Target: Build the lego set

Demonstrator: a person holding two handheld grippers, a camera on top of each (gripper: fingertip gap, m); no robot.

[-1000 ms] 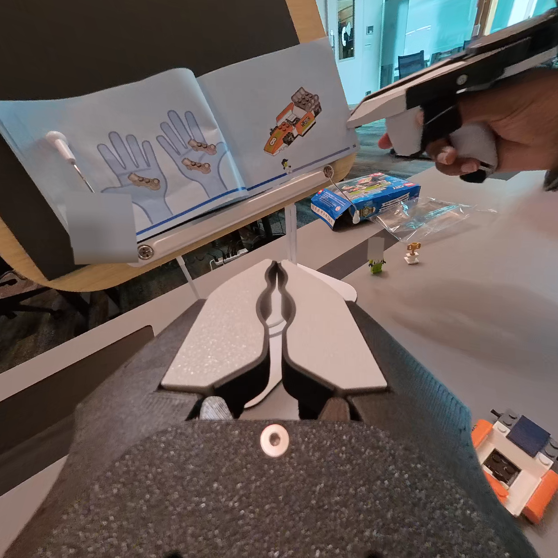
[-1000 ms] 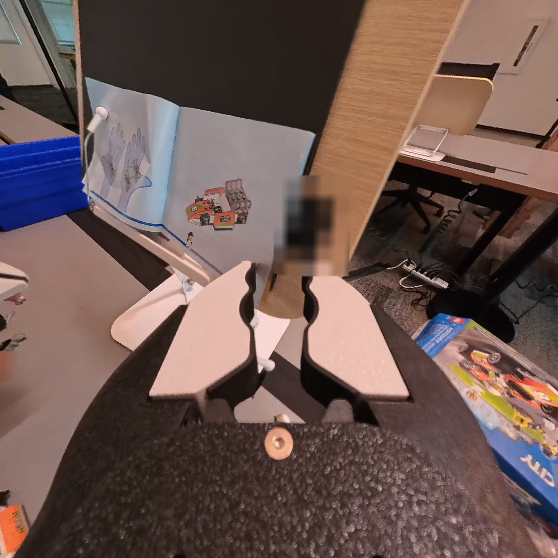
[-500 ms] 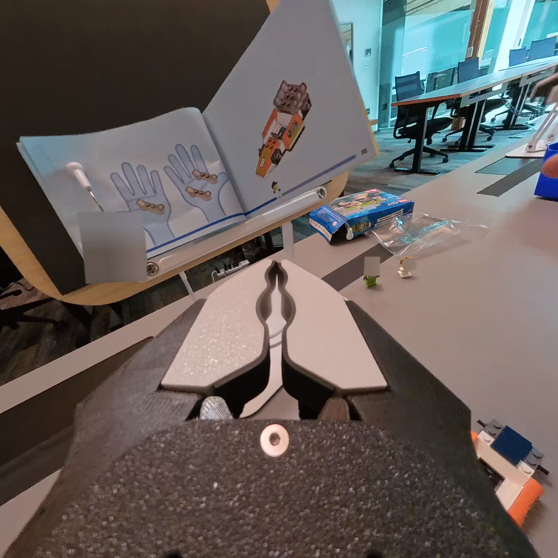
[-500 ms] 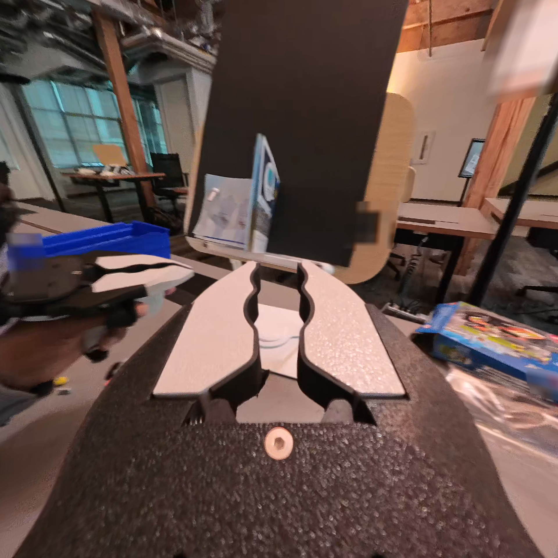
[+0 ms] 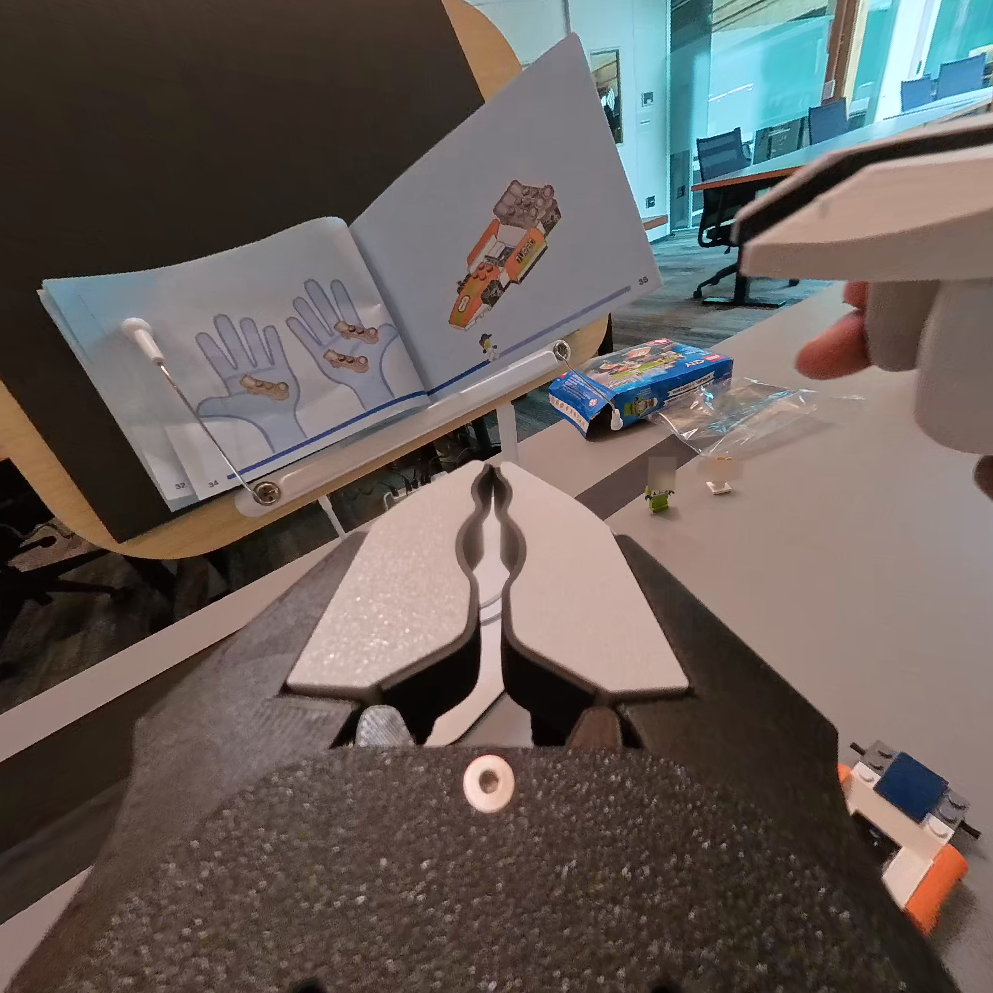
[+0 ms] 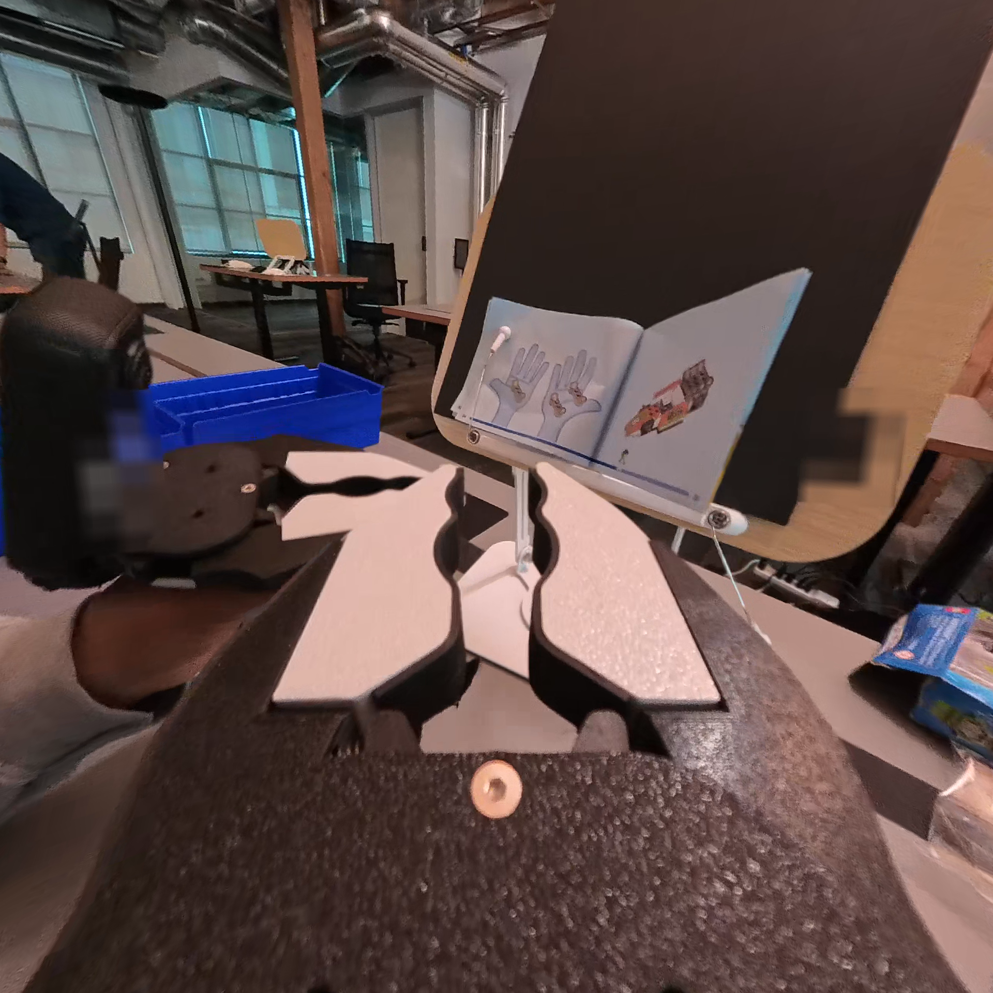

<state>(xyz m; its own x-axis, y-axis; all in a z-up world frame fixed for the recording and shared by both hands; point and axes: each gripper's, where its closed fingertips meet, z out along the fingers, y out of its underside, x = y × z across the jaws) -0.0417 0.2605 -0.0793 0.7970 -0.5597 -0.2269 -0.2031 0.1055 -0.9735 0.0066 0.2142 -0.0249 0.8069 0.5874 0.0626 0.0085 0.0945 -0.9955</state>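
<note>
We see the left gripper [image 5: 493, 473] clenched on nothing, and the right gripper [image 6: 494, 473] parted and empty, both aimed at the instruction booklet [image 5: 344, 333] on its stand. The half-built lego car [image 5: 908, 827] rests on the table [image 5: 779, 580] at the left gripper's right, seemingly orange and white, partly cut off.

Grey table [image 5: 806, 591] w/ lego car [image 5: 913, 827], box [image 5: 639, 387], bag [image 5: 752, 403].

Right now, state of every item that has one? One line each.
Left gripper: jaws shut, empty.
Right gripper: jaws open, empty.
Instruction booklet: open on its stand, left page pinned by a clip.
Lego box: end flap open, lying flat.
Plastic bag: flattened, contents unclear.
Orange-and-white car: partly built, on table.
</note>
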